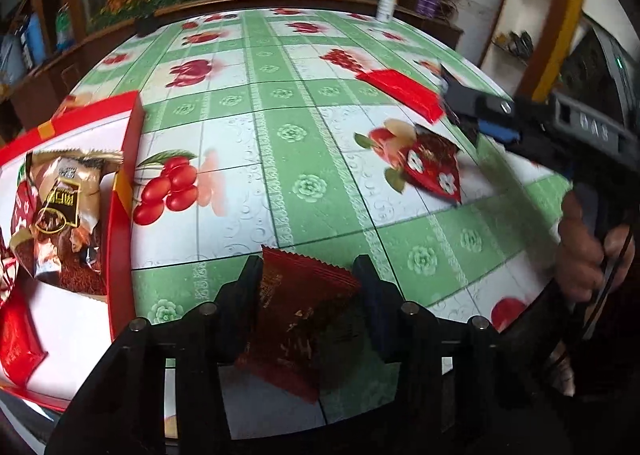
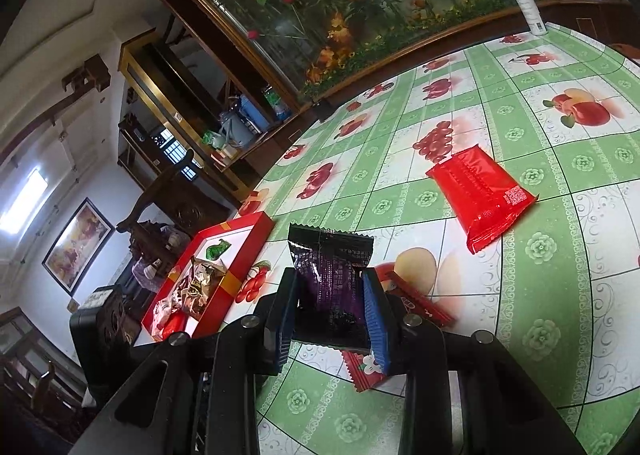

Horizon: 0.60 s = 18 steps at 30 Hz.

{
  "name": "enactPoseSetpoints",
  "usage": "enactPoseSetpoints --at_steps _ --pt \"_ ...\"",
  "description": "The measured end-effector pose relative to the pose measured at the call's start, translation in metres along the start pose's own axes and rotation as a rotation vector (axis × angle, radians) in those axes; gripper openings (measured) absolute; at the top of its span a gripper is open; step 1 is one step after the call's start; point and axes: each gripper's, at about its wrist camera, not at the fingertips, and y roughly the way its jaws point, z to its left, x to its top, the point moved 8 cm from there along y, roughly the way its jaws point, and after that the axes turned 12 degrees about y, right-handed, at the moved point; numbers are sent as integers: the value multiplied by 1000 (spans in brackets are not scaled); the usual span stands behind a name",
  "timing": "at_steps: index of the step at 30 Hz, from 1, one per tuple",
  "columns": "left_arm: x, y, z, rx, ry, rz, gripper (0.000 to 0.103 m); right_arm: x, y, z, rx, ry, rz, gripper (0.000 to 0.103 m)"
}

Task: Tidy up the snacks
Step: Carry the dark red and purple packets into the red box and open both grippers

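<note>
My left gripper [image 1: 308, 295] is shut on a dark red snack packet [image 1: 296, 319], both pads against its sides, low over the tablecloth. To its left lies a red box [image 1: 127, 159] with a white inside, holding a brown-gold packet [image 1: 66, 207] and other snacks. My right gripper [image 2: 330, 295] is shut on a purple-black packet [image 2: 332, 267], held above the table. A red flowered packet [image 2: 366, 371] lies partly hidden beneath it; it also shows as the red flowered packet [image 1: 434, 169] in the left wrist view. A bright red packet [image 2: 480, 195] lies further out.
The green fruit-print tablecloth [image 1: 280, 135] covers a round table. A white spray bottle [image 2: 528, 3] stands at the far edge before a glass tank of plants. The red box [image 2: 240, 251] sits near the table's left edge. A hand [image 1: 580, 251] holds the right gripper's handle.
</note>
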Motion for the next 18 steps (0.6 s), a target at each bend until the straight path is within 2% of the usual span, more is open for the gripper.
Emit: enactPoseSetpoints --at_steps 10,15,18 --pt "16 -21 10 11 -27 -64 45 1 0 -1 -16 1 -7 34" --pt "27 -44 23 65 -28 -125 44 1 2 -1 -29 -1 -9 34" --pt "29 -54 35 132 -28 -140 45 1 3 -2 -38 -1 -6 34"
